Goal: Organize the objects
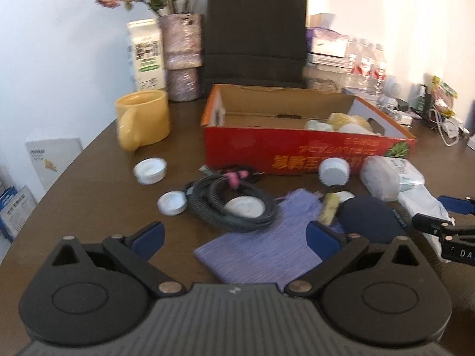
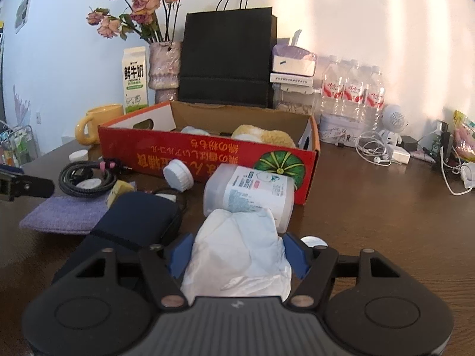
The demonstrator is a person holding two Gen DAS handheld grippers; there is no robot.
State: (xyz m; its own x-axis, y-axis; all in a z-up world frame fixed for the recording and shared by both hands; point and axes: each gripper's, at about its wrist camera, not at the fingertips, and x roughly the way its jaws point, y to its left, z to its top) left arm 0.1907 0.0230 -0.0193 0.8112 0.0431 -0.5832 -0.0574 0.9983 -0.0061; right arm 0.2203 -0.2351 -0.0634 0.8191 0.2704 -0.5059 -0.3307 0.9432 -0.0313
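- Left wrist view: my left gripper [image 1: 234,234] has its blue pads spread wide with nothing between them. It hangs over the flat purple woven cloth pouch [image 1: 261,243] on the dark brown wooden table [image 1: 98,184].
- Just past the pouch lies the coiled black braided cable [image 1: 228,204] with a pink tie, wrapped around a small white round lid [image 1: 245,206].
- The red cardboard box [image 1: 297,151] with an open top stands farther away, straight ahead and a bit to the right in this view. Soft yellow and white things already sit inside it.
- My other gripper's black arm peeks in at the right edge, beside the crumpled white plastic bag [image 1: 421,204].
- Right wrist view: my right gripper [image 2: 237,256] is clamped on that crumpled white plastic bag [image 2: 237,255]. Both blue pads press into its sides, and the bag fills the gap.
- The bag's long way runs away from me, along my fingers, toward the box.
- Touching the far end of the bag is the clear plastic tub with a white printed label [image 2: 252,195], lying on its side against the red cardboard box [image 2: 207,157].
- The box is straight ahead of this gripper, just behind the tub. I think the bag goes there next, so my right hand is the nearer one, and I must lift the bag over the tub and the box wall.
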